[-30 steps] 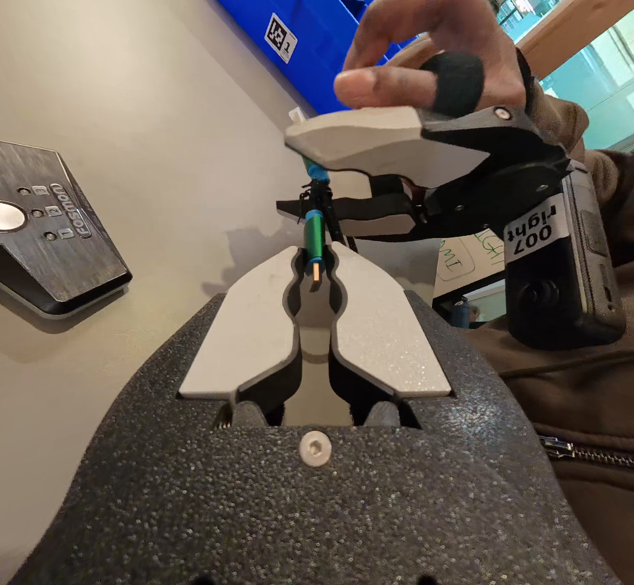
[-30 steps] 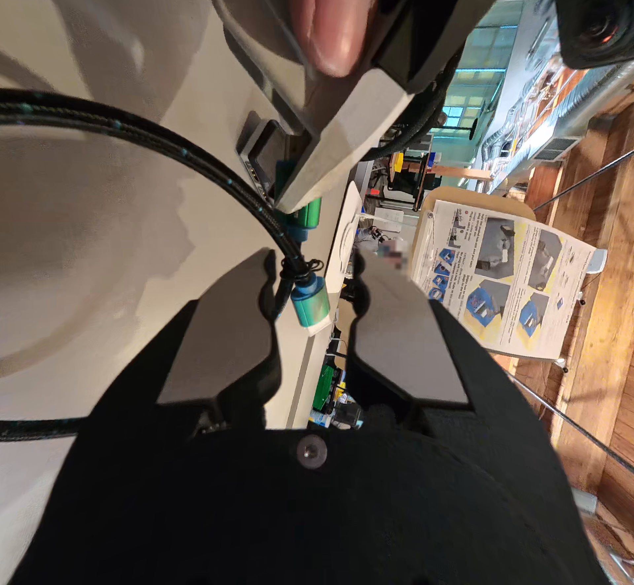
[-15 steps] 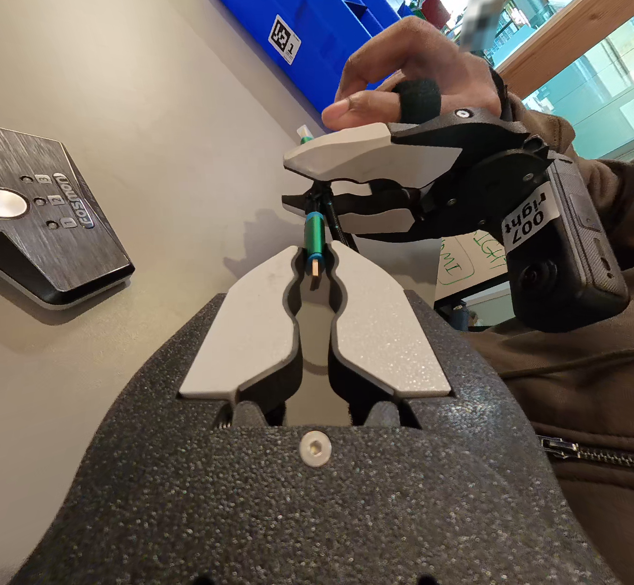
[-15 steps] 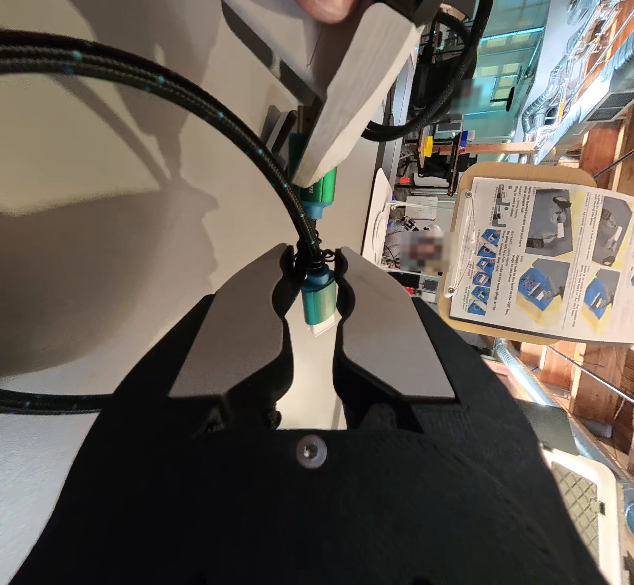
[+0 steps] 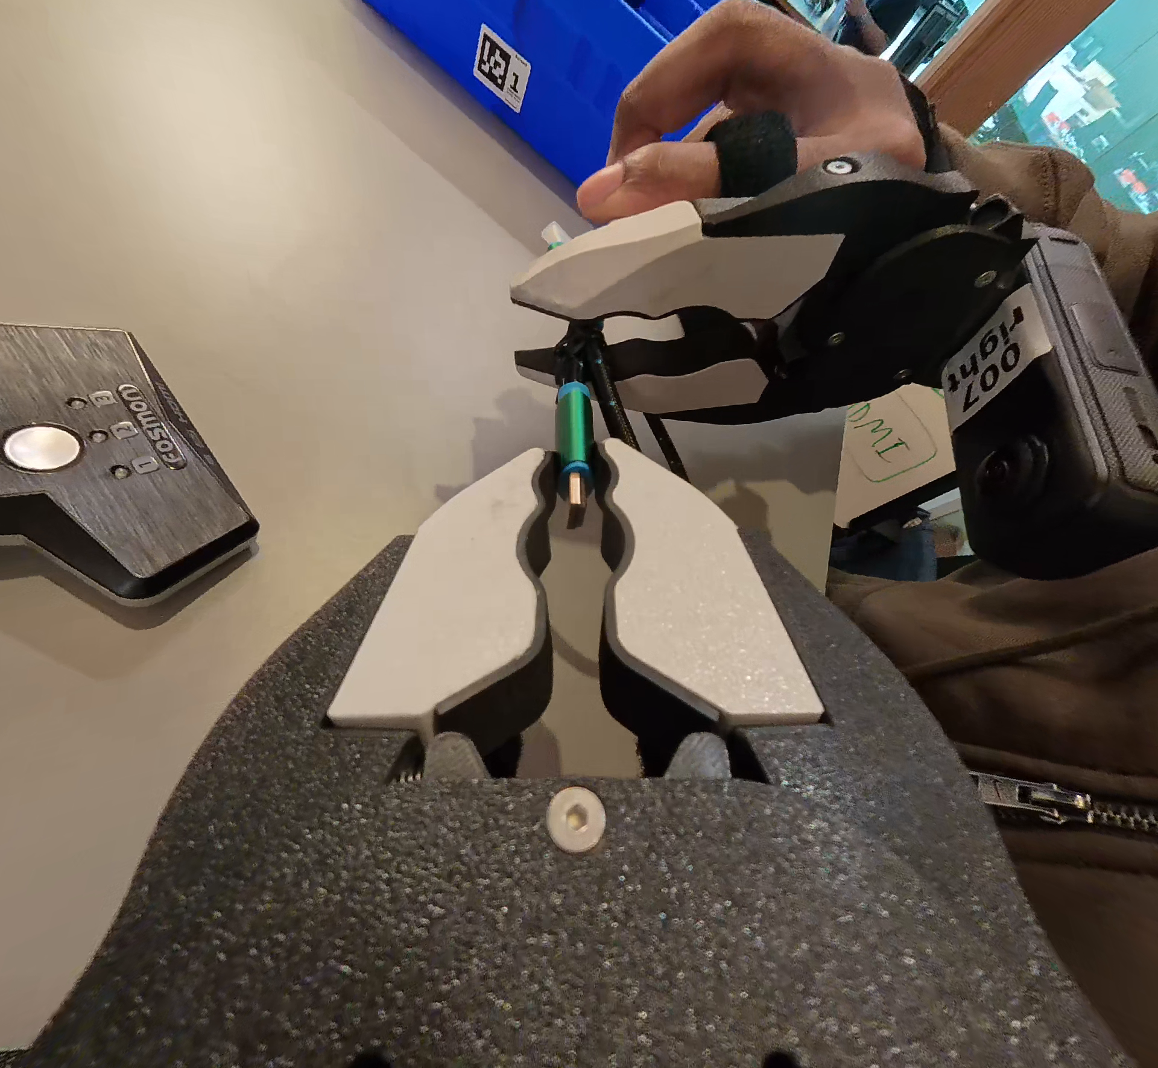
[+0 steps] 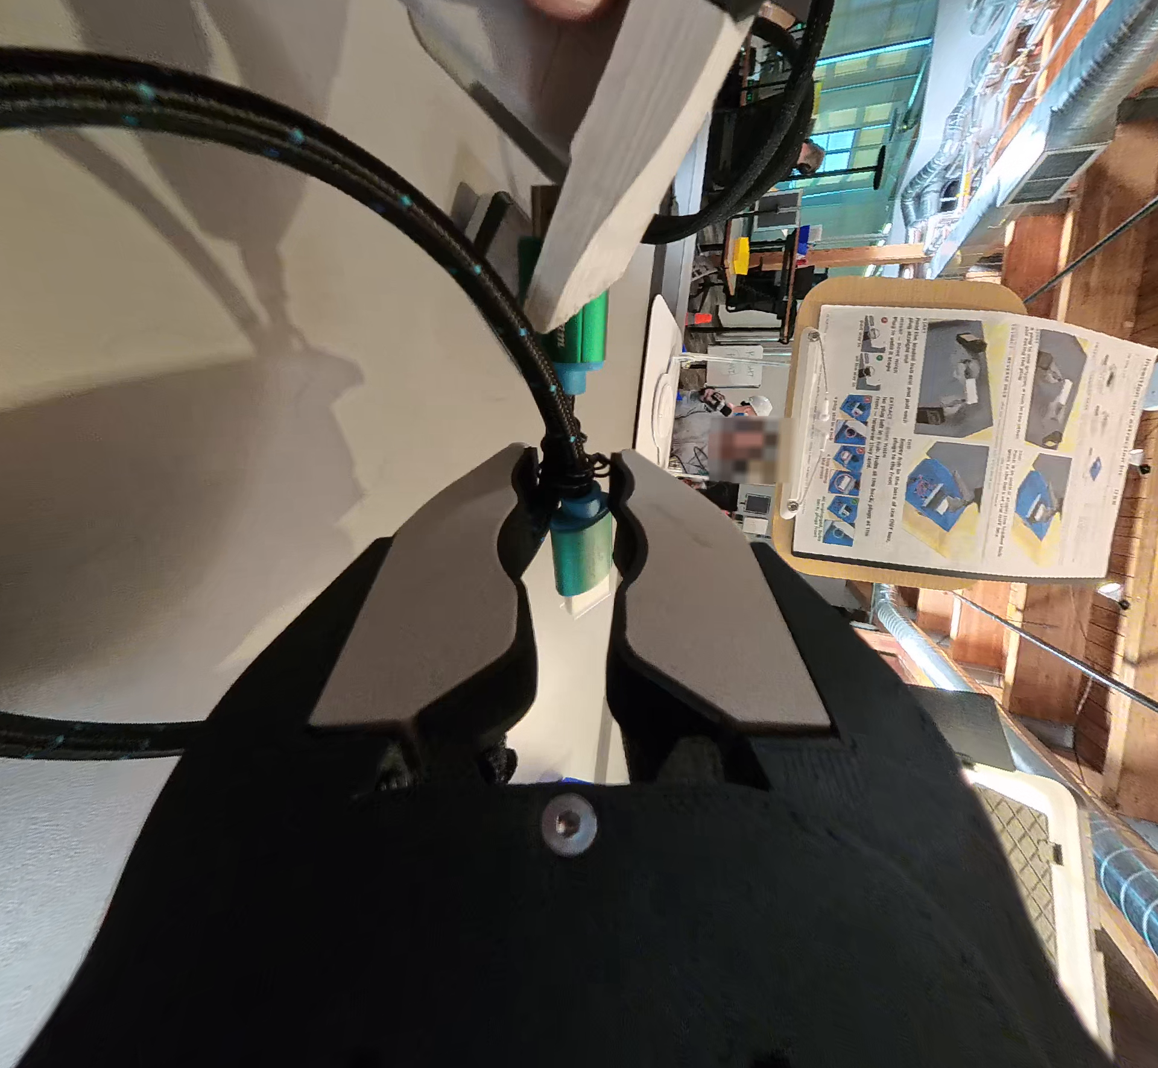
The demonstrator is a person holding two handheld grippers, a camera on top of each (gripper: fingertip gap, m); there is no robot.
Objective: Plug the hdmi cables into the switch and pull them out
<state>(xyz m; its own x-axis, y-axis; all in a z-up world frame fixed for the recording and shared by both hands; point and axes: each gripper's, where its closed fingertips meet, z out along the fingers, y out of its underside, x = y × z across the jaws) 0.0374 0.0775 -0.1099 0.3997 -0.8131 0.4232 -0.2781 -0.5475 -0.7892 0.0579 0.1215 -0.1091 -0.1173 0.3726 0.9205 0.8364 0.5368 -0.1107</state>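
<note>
My left gripper [image 5: 573, 461] is shut on a green cable plug [image 5: 575, 433], whose metal tip points back at the camera. My right gripper [image 6: 573, 464] is shut on a second green plug [image 6: 579, 543] with a white cap, right where the tied black braided cable [image 6: 313, 161] meets it. In the left wrist view the right gripper [image 5: 523, 327] sits just beyond my left fingertips, held by a hand [image 5: 752, 98]. In the right wrist view a left finger [image 6: 626, 161] covers part of the first plug [image 6: 586, 330]. Both plugs are held above the grey table [image 5: 250, 192].
A black brushed-metal box with a round button [image 5: 94, 455] lies on the table at the left. A blue bin [image 5: 532, 4] stands at the back. A clipboard with an illustrated sheet [image 6: 940, 443] stands at the right. The cable loops out to the left. Spacing between my two grippers at the tips: around 5 cm.
My right gripper closed on the white-capped green plug, which a second ago stood loose between its open fingers. The left gripper has kept its hold on the other plug throughout.
</note>
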